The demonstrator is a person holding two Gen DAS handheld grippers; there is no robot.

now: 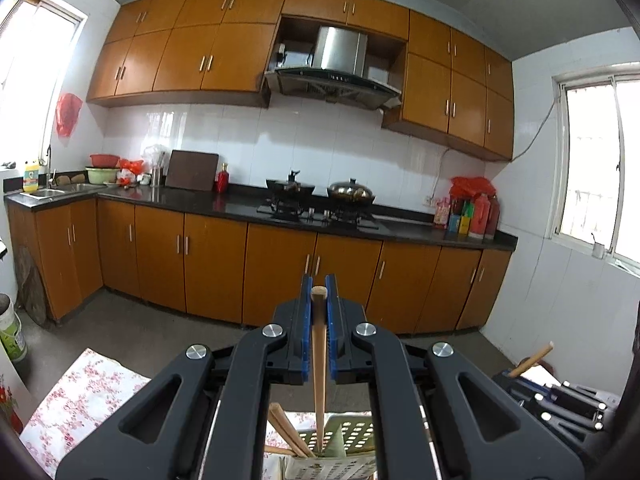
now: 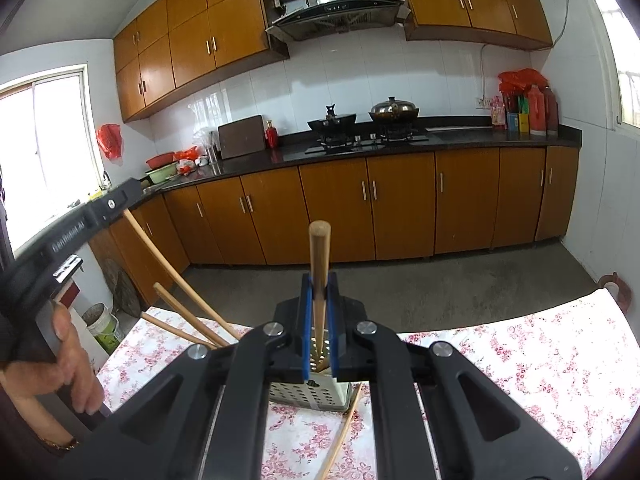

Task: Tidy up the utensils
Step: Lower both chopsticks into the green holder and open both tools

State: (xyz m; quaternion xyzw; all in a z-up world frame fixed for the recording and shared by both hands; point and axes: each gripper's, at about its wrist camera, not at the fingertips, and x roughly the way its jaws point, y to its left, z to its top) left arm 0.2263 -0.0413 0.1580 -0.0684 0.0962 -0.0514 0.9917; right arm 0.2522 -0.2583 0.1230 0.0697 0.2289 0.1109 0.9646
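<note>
Chopstick (image 1: 319, 344) clamped between left fingers (image 1: 307, 312), another (image 2: 319, 272) seemingly gripped by right fingers (image 2: 306, 320)

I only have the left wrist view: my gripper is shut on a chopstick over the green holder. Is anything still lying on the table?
Observer: Yes, one loose chopstick lies flat on the floral tablecloth, beside the perforated holder.
Operator: And the right gripper, is it free?
Observer: No, the right gripper is shut on its own chopstick, held upright above the holder.
Operator: Any already in the holder?
Observer: Two chopsticks lean out of it toward the left.
</note>
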